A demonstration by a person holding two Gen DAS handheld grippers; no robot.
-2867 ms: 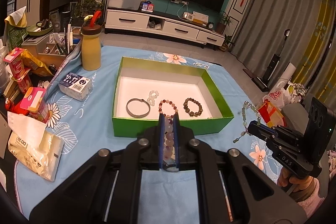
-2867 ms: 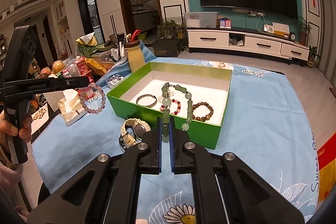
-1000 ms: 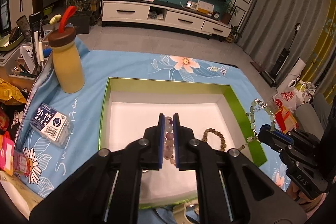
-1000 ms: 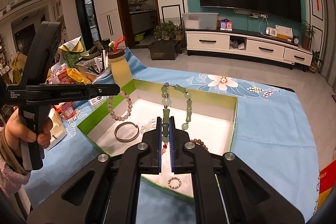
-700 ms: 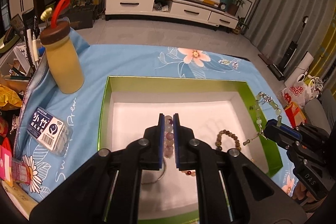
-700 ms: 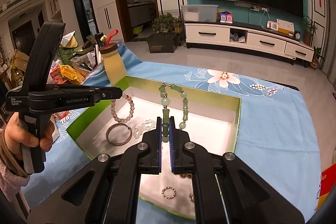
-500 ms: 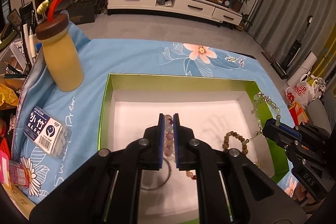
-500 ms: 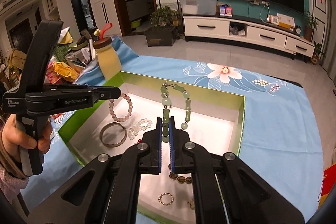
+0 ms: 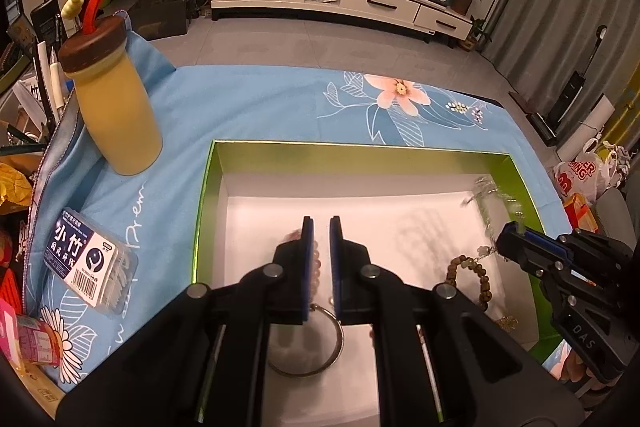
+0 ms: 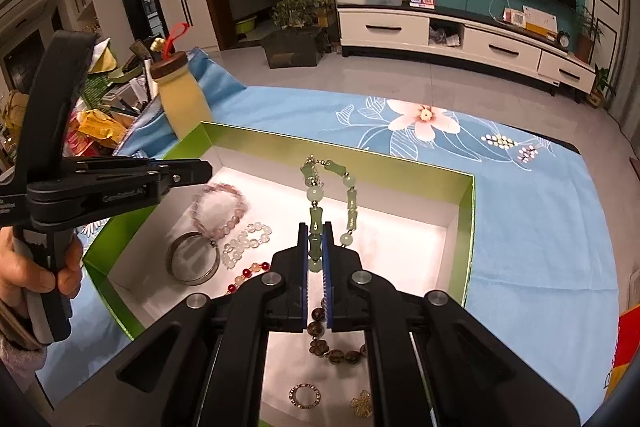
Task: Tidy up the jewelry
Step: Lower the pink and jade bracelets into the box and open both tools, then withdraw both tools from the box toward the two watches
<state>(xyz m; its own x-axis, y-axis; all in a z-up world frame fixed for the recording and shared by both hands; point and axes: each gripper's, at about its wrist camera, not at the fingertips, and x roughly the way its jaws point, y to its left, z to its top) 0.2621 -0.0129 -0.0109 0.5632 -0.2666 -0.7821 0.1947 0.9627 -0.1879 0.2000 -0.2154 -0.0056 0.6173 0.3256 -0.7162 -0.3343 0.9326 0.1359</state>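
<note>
Right wrist view shows what has just changed: the left tongs (image 10: 200,171), clamped on the pink bead bracelet (image 10: 220,211) half a second ago, now stand apart, and the bracelet has dropped — blurred — into the green box (image 10: 468,211), partly over the metal bangle (image 10: 194,261). By my reading that piece is delivered and the left hand is free.

The right tongs (image 10: 316,251) stay together on the jade necklace (image 10: 316,195), which hangs over the box floor — likely the next release.

Left wrist view hides most of this: its own tongs (image 9: 320,255) cover the bracelet apart from a few beads at the left pad, while the necklace (image 9: 488,203) is a smear near the right wall. Only it shows the brown bead bracelet (image 9: 472,279) clear of the tongs.
</note>
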